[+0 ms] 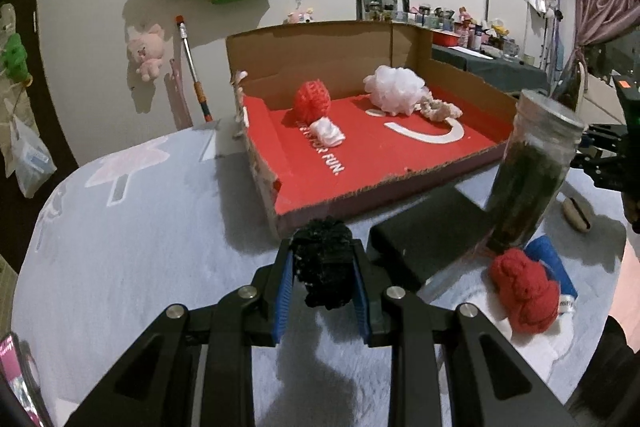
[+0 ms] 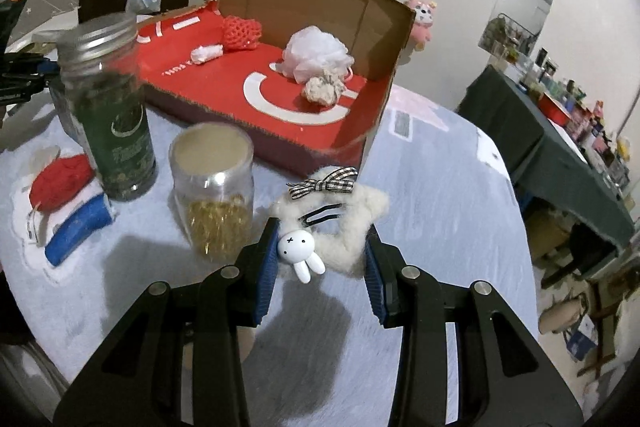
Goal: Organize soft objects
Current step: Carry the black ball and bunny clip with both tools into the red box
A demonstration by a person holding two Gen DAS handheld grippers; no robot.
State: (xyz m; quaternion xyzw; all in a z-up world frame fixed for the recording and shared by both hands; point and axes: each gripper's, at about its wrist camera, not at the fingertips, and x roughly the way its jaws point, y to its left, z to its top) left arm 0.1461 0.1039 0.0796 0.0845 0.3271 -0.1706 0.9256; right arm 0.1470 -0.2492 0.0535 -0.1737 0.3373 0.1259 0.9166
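The open cardboard box with a red printed floor (image 1: 404, 163) stands on the pale blue fleece-covered table (image 1: 132, 227) and serves, by judgement, as the collection point for soft items. Four soft items already lie inside it: a white mesh bath pouf (image 1: 394, 85), a red net sponge (image 1: 312, 99), a cream fabric scrunchie (image 1: 440, 110) and a small white crumpled cloth (image 1: 327, 131).

Two items are in transit. The left gripper (image 1: 325, 277) pinches a black fuzzy scrunchie (image 1: 323, 267) between its blue pads; the scrunchie sits directly between the fingertips, just short of the box's near edge. The right gripper (image 2: 320, 251) pinches a white fluffy hair clip with a checked bow and a rabbit charm (image 2: 340, 223); the clip fills the gap between the pads, near the box's front corner.

Remaining on the table: a red knitted bundle (image 1: 524, 293) resting on a blue-and-white folded cloth (image 1: 554, 267), beside a tall glass jar of dark green contents (image 1: 532, 171). A clear plastic jar holding gold pieces (image 2: 214, 195) stands nearby; both jars are hard and presumably stay out.

Judged status: past halfway; two deposits pending, two items still uncollected.
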